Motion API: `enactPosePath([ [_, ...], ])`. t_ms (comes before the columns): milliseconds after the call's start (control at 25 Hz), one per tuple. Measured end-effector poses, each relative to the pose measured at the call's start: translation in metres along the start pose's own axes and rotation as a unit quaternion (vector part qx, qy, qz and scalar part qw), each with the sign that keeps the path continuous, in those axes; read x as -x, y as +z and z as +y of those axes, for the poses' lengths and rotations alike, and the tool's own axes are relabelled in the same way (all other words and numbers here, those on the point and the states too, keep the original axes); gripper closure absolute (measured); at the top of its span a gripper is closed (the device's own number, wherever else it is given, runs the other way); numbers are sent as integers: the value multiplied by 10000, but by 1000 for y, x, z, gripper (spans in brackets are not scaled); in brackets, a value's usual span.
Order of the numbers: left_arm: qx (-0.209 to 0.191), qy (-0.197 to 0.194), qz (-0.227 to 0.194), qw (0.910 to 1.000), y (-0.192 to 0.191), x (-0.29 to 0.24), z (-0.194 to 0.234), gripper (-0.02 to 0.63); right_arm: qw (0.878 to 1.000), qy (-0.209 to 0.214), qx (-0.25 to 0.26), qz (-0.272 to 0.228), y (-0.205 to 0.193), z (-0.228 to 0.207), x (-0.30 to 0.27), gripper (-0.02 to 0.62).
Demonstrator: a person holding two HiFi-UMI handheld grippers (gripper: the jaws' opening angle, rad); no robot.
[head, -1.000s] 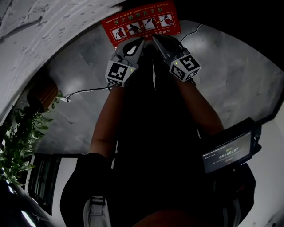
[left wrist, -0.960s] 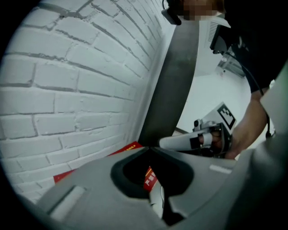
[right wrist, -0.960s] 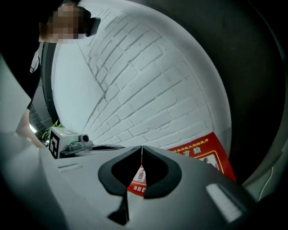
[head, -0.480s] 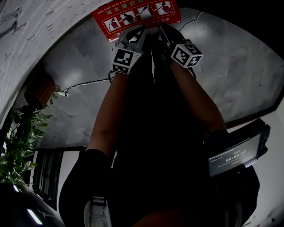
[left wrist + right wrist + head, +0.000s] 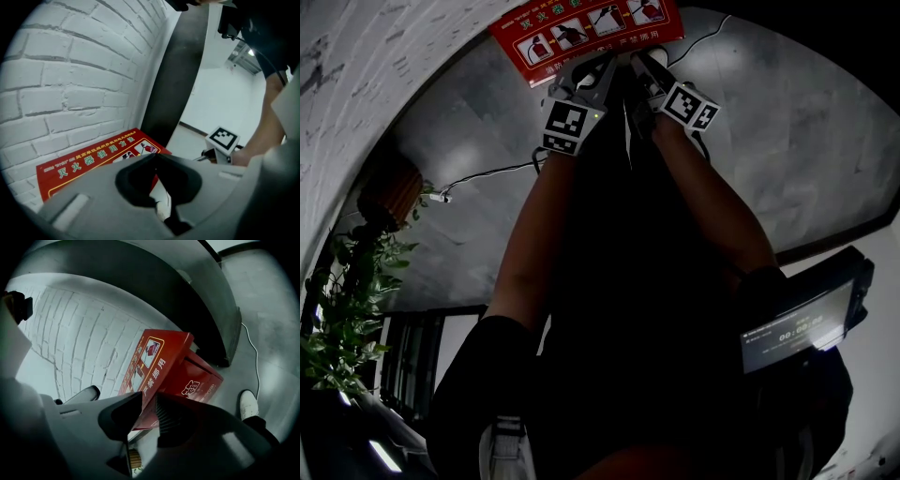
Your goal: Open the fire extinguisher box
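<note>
One lid [image 5: 157, 357] — right tongs [image 5: 149, 397] opening (astride), white shoe [image 5: 248, 404]

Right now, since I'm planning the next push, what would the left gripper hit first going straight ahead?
Probably the fire extinguisher box, on its red instruction-printed top, just beyond the closed tips of the left gripper; how near is unclear.

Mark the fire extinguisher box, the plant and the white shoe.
fire extinguisher box [image 5: 206, 376]: right gripper view, its red front face.
plant [image 5: 342, 281]: head view, its green leaves.
white shoe [image 5: 248, 404]: right gripper view, its toe.
</note>
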State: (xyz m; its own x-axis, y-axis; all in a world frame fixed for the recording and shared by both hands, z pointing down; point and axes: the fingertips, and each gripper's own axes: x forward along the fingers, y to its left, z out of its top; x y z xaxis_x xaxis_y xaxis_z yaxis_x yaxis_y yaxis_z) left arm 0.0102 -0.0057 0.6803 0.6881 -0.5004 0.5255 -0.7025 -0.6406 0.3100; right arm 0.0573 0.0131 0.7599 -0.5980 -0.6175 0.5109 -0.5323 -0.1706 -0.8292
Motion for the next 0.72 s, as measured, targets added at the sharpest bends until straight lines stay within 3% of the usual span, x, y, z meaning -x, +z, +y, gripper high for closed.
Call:
enactPosePath([
  [280, -3, -20, 71, 10000, -5, 5, 2, 605, 9993, 77, -376, 20, -12, -7, -17, 480],
  [720, 112, -32, 76, 9999, -16, 10, -1, 604, 9986, 242, -459, 54, -14, -7, -32, 477],
])
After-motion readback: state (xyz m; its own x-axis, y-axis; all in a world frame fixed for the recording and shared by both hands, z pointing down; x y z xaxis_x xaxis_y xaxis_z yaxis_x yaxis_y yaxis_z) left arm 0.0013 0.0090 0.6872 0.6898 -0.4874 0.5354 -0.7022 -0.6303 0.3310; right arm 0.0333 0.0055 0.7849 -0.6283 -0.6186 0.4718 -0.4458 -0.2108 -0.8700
